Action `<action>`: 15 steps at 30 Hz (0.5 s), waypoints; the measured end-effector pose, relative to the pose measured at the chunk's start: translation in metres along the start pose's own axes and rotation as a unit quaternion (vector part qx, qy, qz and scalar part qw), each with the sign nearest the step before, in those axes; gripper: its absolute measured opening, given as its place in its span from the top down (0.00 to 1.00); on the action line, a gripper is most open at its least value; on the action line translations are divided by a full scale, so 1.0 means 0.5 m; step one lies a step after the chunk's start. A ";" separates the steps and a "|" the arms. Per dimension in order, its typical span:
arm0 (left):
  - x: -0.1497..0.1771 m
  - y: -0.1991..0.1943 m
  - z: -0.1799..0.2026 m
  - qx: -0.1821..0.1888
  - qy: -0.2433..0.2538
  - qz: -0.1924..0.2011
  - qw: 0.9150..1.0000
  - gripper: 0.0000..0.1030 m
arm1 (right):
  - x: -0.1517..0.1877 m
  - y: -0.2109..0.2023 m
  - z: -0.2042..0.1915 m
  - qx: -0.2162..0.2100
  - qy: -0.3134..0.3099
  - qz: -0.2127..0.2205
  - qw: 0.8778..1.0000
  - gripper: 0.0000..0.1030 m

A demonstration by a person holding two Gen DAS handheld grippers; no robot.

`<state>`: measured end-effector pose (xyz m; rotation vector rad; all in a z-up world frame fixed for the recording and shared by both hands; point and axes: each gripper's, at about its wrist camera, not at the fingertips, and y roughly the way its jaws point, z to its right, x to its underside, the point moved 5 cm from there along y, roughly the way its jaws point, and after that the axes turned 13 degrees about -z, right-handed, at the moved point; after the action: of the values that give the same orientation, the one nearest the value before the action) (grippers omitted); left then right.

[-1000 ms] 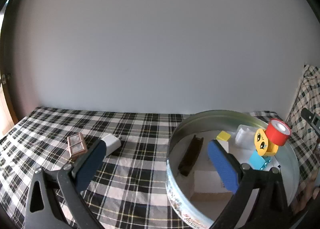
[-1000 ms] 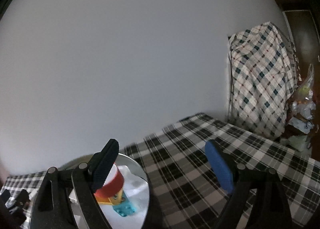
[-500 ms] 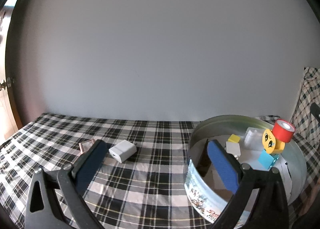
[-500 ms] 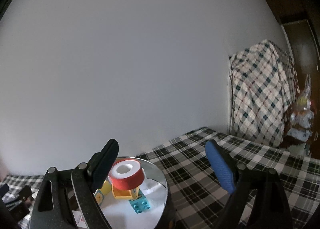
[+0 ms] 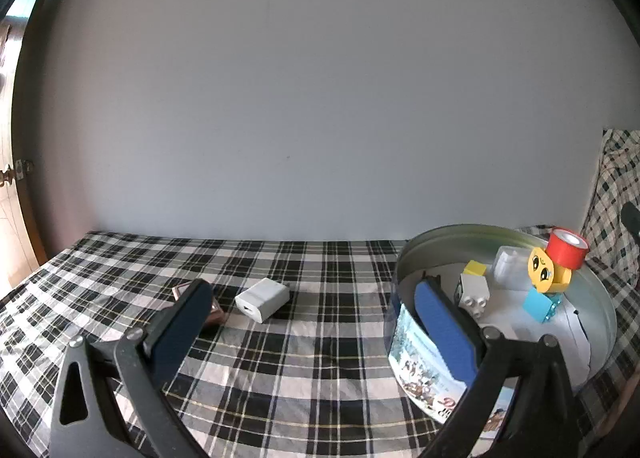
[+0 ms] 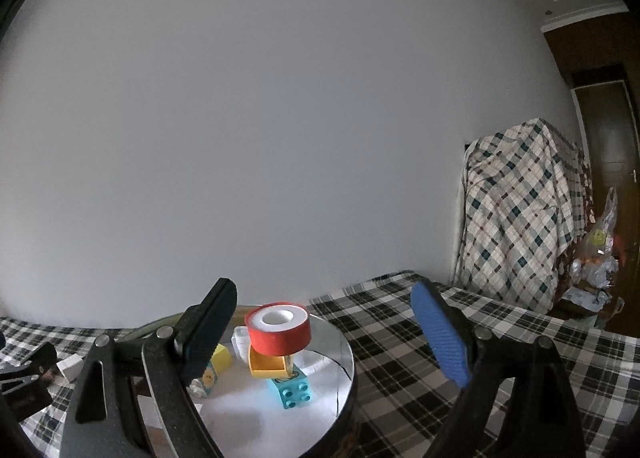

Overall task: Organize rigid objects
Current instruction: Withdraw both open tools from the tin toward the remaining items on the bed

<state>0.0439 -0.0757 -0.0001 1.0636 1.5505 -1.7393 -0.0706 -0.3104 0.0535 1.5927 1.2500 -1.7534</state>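
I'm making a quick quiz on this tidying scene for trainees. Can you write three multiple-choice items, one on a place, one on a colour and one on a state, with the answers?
1. Where does the white charger lie?
A. inside the round tin
B. on the checked cloth, outside the tin
C. between the right gripper's fingers

2. What colour is the tape roll on top of the stacked toy blocks?
A. red
B. green
C. black

3. How does the right gripper stand?
A. shut on the tape roll
B. shut on a blue block
C. open, holding nothing

Answers:
1 B, the charger rests on the checked cloth to the left of the round tin.
2 A, the roll's outer band is red around a white core.
3 C, its fingers stand wide apart with only the scene behind visible between them.
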 end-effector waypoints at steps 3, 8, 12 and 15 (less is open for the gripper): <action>0.001 -0.003 -0.006 0.003 -0.001 0.000 1.000 0.00 | 0.005 -0.010 -0.007 0.001 0.007 -0.001 1.000 0.12; 0.001 -0.002 -0.016 0.004 0.000 -0.002 1.000 0.00 | 0.009 -0.027 -0.028 0.000 0.010 0.002 1.000 0.12; 0.000 0.000 -0.028 0.003 -0.003 -0.004 1.000 0.00 | 0.015 -0.040 -0.062 -0.013 0.004 0.004 1.000 0.12; 0.000 0.002 -0.043 0.000 -0.005 -0.004 1.000 0.00 | 0.021 -0.043 -0.091 -0.027 0.002 -0.003 1.000 0.12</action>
<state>0.0489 -0.0547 -0.0007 1.0484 1.5510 -1.7463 -0.0666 -0.2591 0.0542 1.5654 1.2940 -1.7061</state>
